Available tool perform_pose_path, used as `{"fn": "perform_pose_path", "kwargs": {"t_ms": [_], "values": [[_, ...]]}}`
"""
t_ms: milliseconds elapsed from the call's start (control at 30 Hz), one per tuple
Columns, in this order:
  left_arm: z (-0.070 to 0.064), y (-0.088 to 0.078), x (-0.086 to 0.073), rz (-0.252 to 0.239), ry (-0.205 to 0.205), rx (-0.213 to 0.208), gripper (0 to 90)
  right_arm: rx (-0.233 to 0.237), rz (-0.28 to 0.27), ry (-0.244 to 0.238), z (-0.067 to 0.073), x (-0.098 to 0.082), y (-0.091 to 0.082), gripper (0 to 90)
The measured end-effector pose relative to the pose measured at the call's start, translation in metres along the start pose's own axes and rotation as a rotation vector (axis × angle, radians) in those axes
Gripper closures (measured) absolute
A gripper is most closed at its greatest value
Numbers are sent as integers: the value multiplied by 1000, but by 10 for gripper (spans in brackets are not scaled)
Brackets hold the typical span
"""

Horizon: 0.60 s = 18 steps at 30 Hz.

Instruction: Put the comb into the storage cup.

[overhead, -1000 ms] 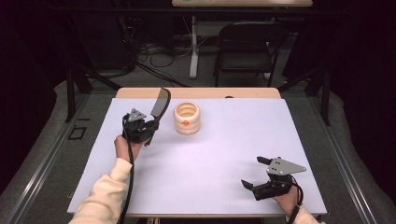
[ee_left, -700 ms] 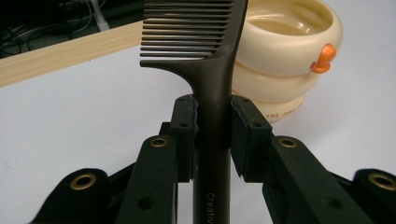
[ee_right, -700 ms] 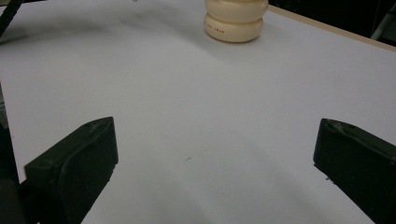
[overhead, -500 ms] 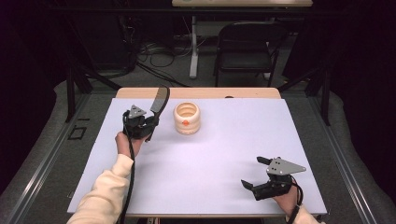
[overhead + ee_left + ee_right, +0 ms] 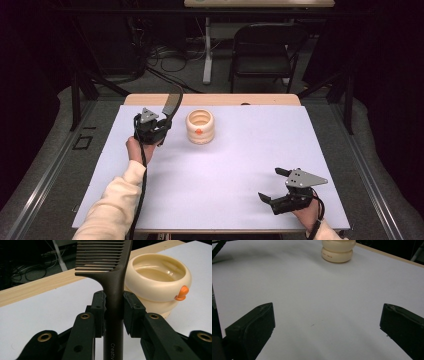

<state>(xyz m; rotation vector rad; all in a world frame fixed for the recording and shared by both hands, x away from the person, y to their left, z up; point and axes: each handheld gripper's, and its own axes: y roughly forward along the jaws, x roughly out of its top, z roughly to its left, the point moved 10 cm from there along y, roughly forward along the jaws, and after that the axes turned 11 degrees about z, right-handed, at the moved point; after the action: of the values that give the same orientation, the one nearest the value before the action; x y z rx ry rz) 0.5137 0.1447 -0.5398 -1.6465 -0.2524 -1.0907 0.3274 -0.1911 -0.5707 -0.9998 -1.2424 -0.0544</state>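
Observation:
My left gripper (image 5: pixel 161 128) (image 5: pixel 114 307) is shut on the handle of a dark brown comb (image 5: pixel 172 105) (image 5: pixel 110 270), whose toothed end rises up and away over the table's far left. Just right of it stands a cream ribbed cup (image 5: pixel 200 126) (image 5: pixel 160 282) with a small orange knob on its side, upright and apart from the comb. My right gripper (image 5: pixel 272 185) (image 5: pixel 327 325) rests near the front right corner of the white table (image 5: pixel 240 165), jaws wide open with nothing between them. The cup (image 5: pixel 338 250) stands far ahead of it.
A wooden strip (image 5: pixel 215 99) runs along the table's far edge. Behind the table are a black folding chair (image 5: pixel 262 47) and cables on the floor (image 5: pixel 170 55). A person's sleeve (image 5: pixel 112 210) comes in at the lower left.
The left hand with the comb has shifted slightly toward the cup. The right gripper has not moved.

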Motion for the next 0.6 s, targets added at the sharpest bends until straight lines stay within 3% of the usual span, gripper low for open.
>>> {"fn": "perform_pose_path", "kwargs": {"t_ms": [600], "values": [[-3, 1, 21, -49, 15, 12, 724, 4, 3, 4, 0, -1, 0, 0]]}}
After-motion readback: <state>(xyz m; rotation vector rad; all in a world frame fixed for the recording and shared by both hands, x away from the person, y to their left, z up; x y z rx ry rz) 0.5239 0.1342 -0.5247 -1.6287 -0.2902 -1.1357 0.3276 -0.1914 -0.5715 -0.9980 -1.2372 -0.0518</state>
